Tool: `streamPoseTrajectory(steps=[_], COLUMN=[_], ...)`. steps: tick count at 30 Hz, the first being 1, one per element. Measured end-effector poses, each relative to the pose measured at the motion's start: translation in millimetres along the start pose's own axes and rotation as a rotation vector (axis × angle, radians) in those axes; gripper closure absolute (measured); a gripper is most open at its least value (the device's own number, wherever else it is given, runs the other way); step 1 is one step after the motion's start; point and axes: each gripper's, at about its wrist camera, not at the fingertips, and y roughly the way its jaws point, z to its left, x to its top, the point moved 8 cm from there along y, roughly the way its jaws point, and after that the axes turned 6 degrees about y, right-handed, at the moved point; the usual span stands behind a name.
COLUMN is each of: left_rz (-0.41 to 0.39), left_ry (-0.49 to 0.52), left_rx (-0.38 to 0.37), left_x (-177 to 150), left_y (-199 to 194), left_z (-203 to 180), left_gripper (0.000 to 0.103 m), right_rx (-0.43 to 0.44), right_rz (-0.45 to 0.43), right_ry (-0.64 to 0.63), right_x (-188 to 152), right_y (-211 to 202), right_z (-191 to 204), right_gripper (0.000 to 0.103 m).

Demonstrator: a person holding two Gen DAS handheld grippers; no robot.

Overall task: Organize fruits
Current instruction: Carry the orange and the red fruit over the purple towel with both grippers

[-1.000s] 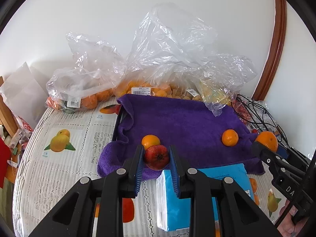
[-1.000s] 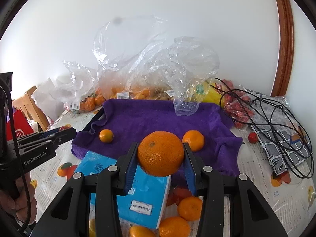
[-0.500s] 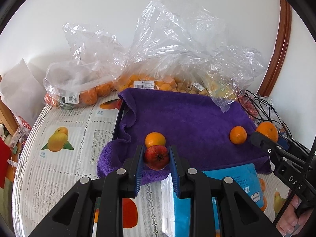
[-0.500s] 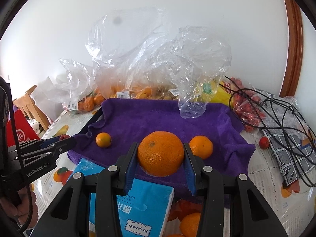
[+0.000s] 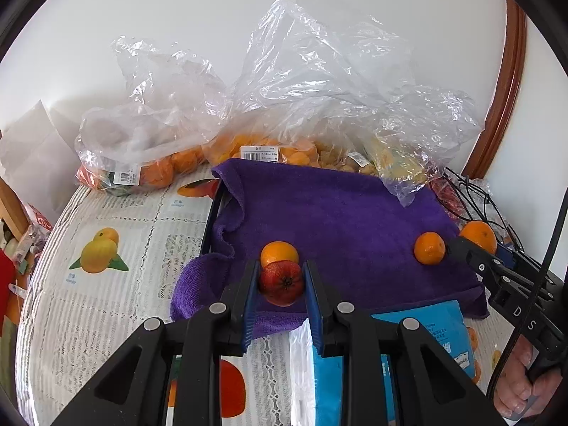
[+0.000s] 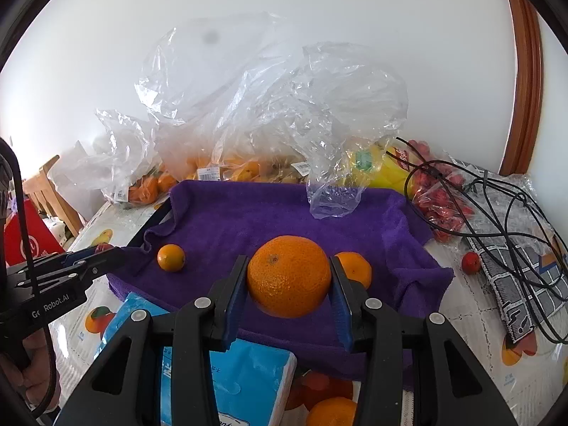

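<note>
White wall behind; table under a fruit-print cloth, purple towel spread over a tray. Left gripper was clamped on a small red fruit above the towel's near edge, just in front of a small orange lying there. Right gripper was clamped on a large orange over the towel's front, a mandarin just behind. Risk, judged: released here, either round fruit could roll off the near edge or knock its neighbour.
</note>
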Motion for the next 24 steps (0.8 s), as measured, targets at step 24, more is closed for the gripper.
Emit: streamPoseTrajectory(steps=[24], left_rz=[0.043], left_ry=[-0.029], left_rx=[0.000], left_x=[-7], left_y=[20], left_z=[4], left_gripper=[0.079], right_rx=[-0.067], right_rz=[0.106], right_ry=[0.026], right_x=[-24], right_y=[32], right_z=[-30], right_gripper=[0.060])
